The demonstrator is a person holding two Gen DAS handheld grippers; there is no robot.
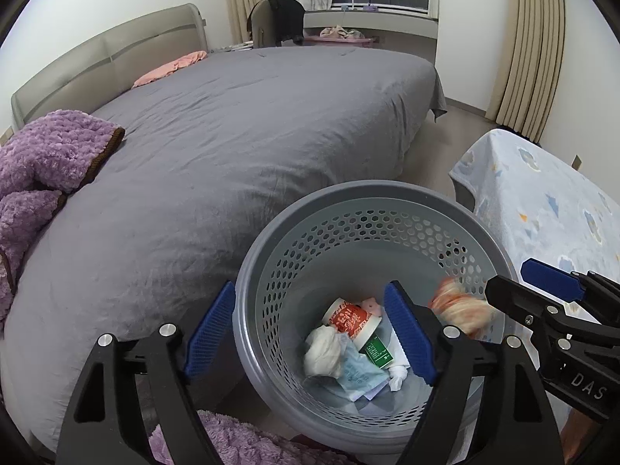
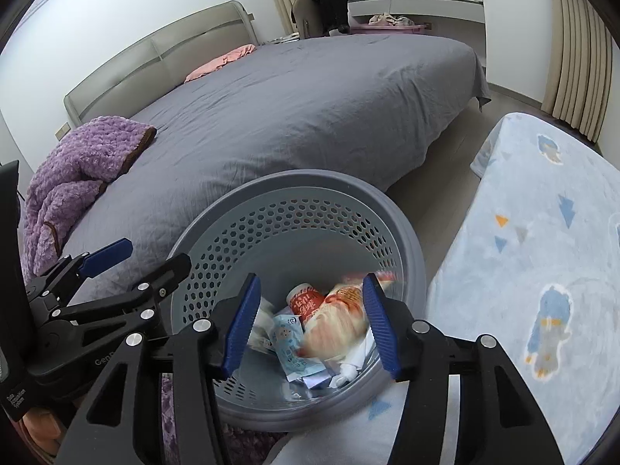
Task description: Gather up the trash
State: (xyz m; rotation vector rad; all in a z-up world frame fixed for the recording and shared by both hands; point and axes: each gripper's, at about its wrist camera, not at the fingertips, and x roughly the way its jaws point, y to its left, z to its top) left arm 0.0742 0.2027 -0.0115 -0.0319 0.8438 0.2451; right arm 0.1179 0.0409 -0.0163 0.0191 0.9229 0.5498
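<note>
Two grippers hang over the gray perforated bin [image 1: 271, 255]: the left gripper [image 1: 310, 333] spread wide across its near rim, grasping nothing, and the right gripper [image 2: 310, 323] released too. An orange-and-white wrapper [image 2: 337, 321], motion-blurred, sits between the right pads, touching neither clearly. Inside the bin lie a red cup [image 1: 350, 319] and crumpled tissue [image 1: 323, 350]. Gray bed [image 1: 232, 124] beyond.

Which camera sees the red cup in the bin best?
The left wrist view: the red cup lies in plain sight at the bin's bottom. In the right wrist view a blurry wrapper covers part of the cup.
</note>
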